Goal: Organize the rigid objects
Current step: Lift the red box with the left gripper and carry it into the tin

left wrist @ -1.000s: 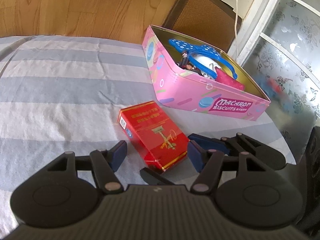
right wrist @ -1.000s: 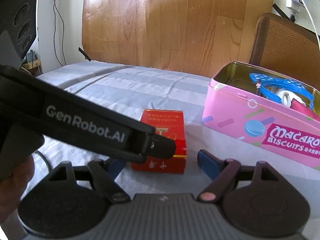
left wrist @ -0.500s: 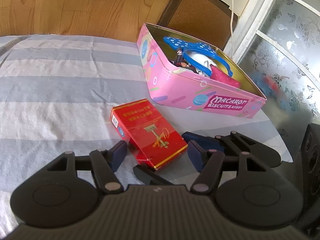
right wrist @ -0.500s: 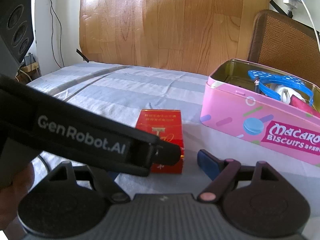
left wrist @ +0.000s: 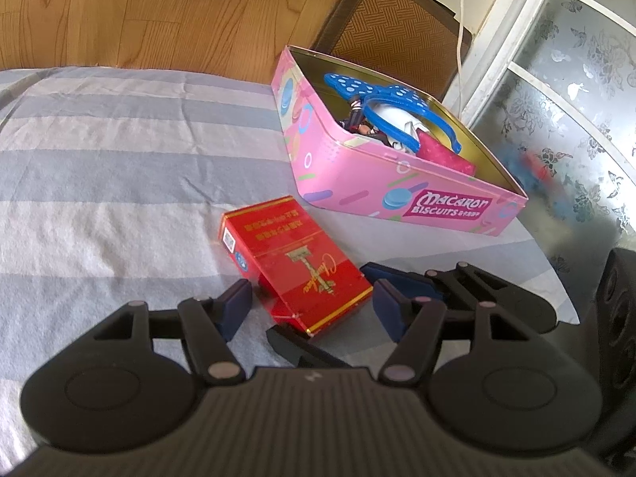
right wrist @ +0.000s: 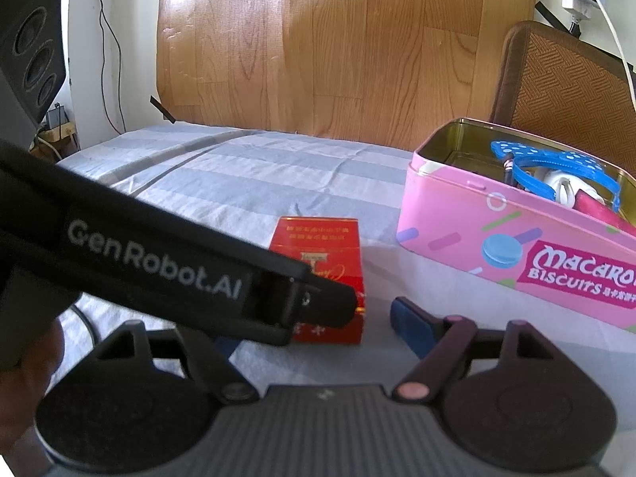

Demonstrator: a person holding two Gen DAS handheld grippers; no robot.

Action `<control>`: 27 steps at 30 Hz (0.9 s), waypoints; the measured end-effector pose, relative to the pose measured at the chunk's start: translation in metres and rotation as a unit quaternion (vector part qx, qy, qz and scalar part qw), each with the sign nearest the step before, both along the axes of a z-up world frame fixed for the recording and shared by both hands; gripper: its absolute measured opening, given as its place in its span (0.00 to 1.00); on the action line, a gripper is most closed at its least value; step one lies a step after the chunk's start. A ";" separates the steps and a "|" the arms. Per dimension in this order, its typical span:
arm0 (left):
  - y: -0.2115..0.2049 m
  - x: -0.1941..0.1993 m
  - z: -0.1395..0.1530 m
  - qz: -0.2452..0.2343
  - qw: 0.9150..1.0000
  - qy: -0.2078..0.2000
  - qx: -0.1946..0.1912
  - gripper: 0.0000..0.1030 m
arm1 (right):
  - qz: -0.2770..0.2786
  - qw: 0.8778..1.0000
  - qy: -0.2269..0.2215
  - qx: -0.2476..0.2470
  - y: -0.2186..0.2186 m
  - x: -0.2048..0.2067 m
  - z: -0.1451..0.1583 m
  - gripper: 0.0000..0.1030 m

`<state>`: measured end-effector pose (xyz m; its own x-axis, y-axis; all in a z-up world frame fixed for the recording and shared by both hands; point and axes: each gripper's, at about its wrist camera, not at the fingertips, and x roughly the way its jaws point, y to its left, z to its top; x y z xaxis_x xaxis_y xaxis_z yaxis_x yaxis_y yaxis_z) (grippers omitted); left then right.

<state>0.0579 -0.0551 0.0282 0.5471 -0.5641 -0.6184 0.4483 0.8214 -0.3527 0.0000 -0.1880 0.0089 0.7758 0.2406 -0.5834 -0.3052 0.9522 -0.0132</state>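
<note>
so we've got the table under its blue-and-white striped cloth (left wrist: 119, 167), and way over on the far right of it sits the pink Macaron Biscuits tin (left wrist: 357, 183) with the lid off; inside there's a blue polka-dot headband (left wrist: 381, 97), something white we can't really make out, and a dark pink thing (left wrist: 445, 155) tucked against the near wall. Behind the tin there's a brown woven chair back (left wrist: 393, 28) and a wood-grain panel (right wrist: 338, 47). Next down in size, the red box (left wrist: 294, 262) lies flat on the cloth just in front of the tin, not touching it, one short end pointing our way. Our left gripper (left wrist: 314, 306) has its jaws apart with the near end of the box sitting between the blue pads, and we see a gap on both sides so nothing's pinched. Our right gripper (right wrist: 314, 330) comes in from the other side; its jaws are apart too and have just been closing a little, box right ahead of them, though the left gripper's arm crosses the view and hides one fingertip
</note>
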 end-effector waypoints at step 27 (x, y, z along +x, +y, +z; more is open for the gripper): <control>-0.040 0.019 0.065 -0.040 0.994 -0.093 -0.031 0.58 | -0.035 0.988 -0.143 -0.038 -0.019 -0.005 0.047 0.56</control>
